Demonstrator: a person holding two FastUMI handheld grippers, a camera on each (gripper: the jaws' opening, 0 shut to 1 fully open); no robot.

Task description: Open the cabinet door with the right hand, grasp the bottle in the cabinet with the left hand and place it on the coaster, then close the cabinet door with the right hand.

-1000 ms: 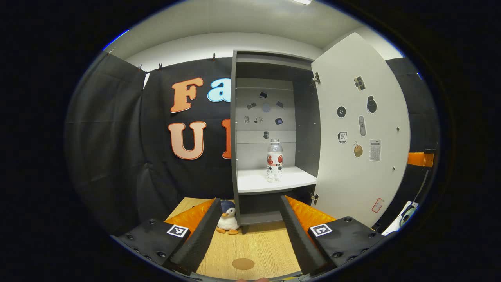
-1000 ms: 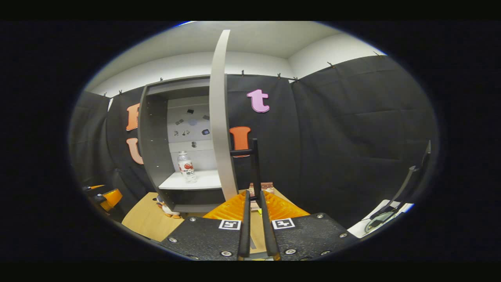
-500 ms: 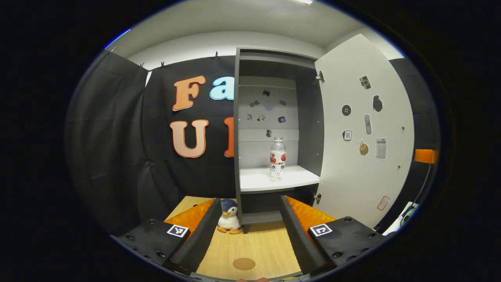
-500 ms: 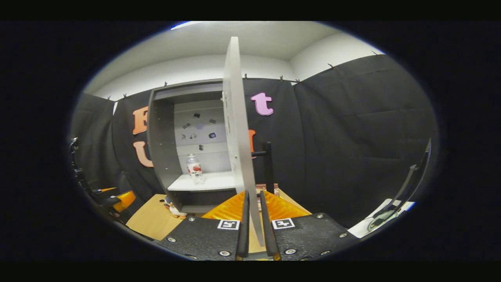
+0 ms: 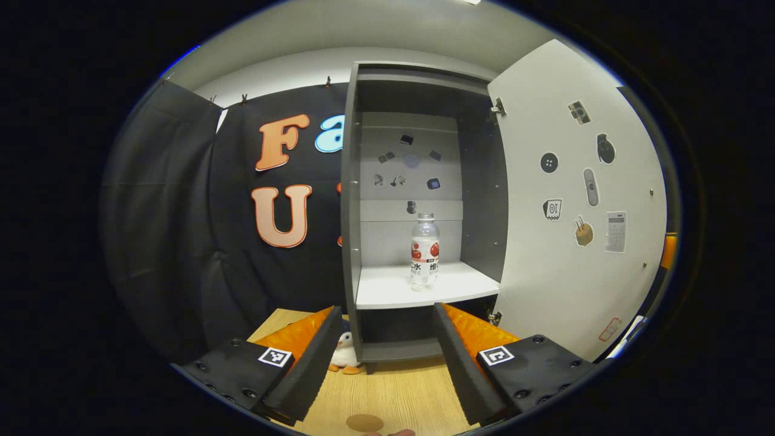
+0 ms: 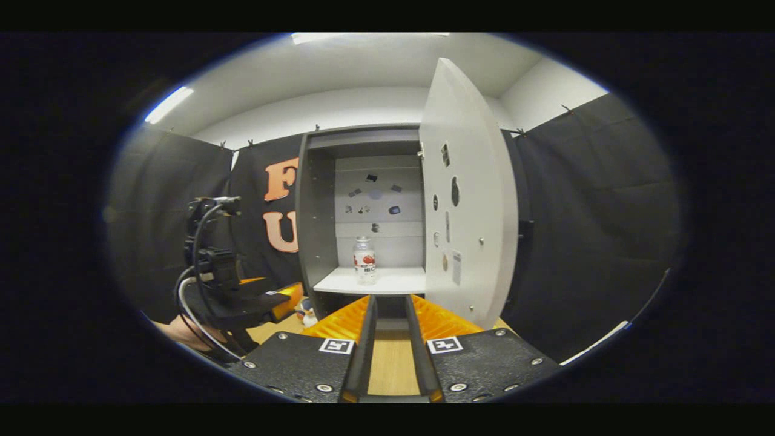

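Our left gripper (image 5: 382, 357) is wide apart and holds nothing, hanging over the wooden counter (image 5: 393, 393) in front of the cabinet (image 5: 350, 200). The bottle (image 5: 424, 251) stands upright on the white shelf (image 5: 387, 293) inside, beside the open door (image 5: 575, 200). Our right gripper (image 6: 390, 345) has a small gap and touches nothing.

Left tongs (image 5: 383, 357) spread wide, empty; right tongs (image 6: 391, 345) slightly parted, empty.

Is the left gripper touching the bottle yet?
Apart. In the left gripper view, the left gripper is open over the table, with the bottle on the cabinet shelf beyond its fingers.
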